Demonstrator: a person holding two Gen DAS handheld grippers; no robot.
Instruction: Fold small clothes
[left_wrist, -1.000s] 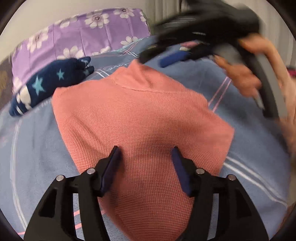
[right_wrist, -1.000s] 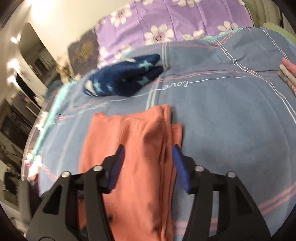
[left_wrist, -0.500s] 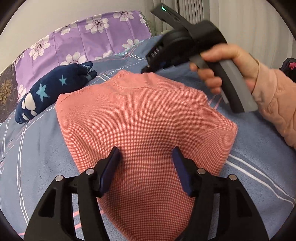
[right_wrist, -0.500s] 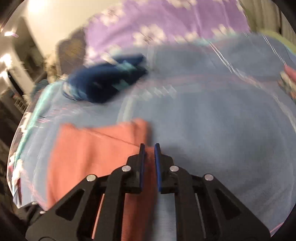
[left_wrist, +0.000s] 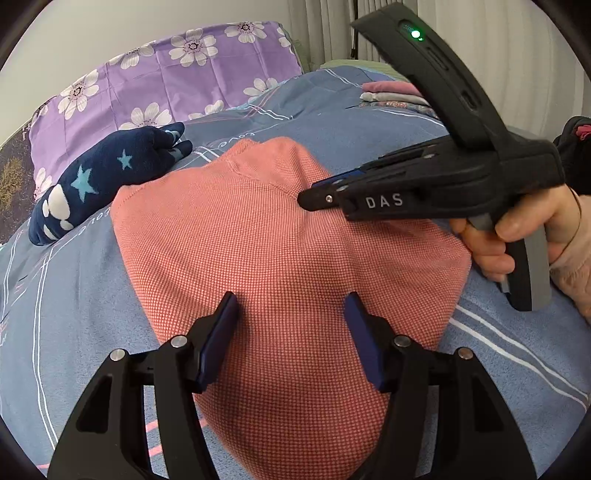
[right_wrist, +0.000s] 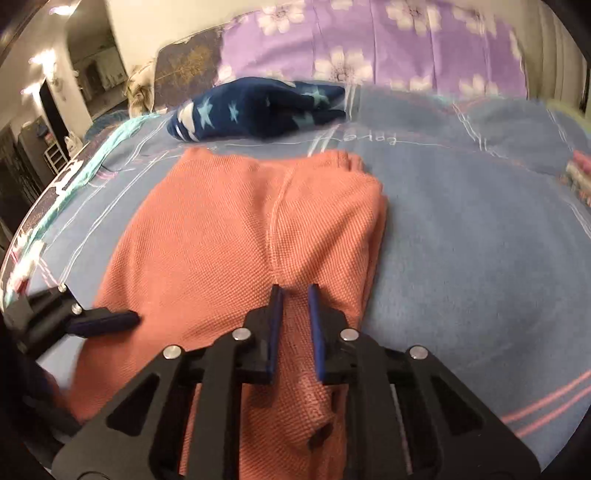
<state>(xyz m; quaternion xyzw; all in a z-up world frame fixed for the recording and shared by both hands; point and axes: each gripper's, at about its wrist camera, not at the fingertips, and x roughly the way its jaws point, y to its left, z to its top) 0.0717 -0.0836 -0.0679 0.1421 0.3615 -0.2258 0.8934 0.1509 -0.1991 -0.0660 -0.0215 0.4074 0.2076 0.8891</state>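
My right gripper (right_wrist: 294, 295), spread a second ago, now nearly shut, pinches nothing above the waffle-knit garment (right_wrist: 229, 236); my left gripper (left_wrist: 291, 310) stays spread, frame bottom.

Left gripper (left_wrist: 291, 332) is pointing forward and down at a slant, jaws standing moderately apart, pads (left_wrist: 218, 343) not pinching anything. Right gripper (right_wrist: 295, 325) is also angling down, jaws nearly together with only a narrow slot showing between the blue pads (right_wrist: 275, 328); whether they are pinching anything, can't tell. In the left wrist view the right gripper is reaching in from the right, tips aiming left, its body lying roughly level. The right hand (left_wrist: 517, 236) is wrapping the grey handle, fingers curling around the trigger, a pink sleeve (left_wrist: 572, 273) showing at the wrist.
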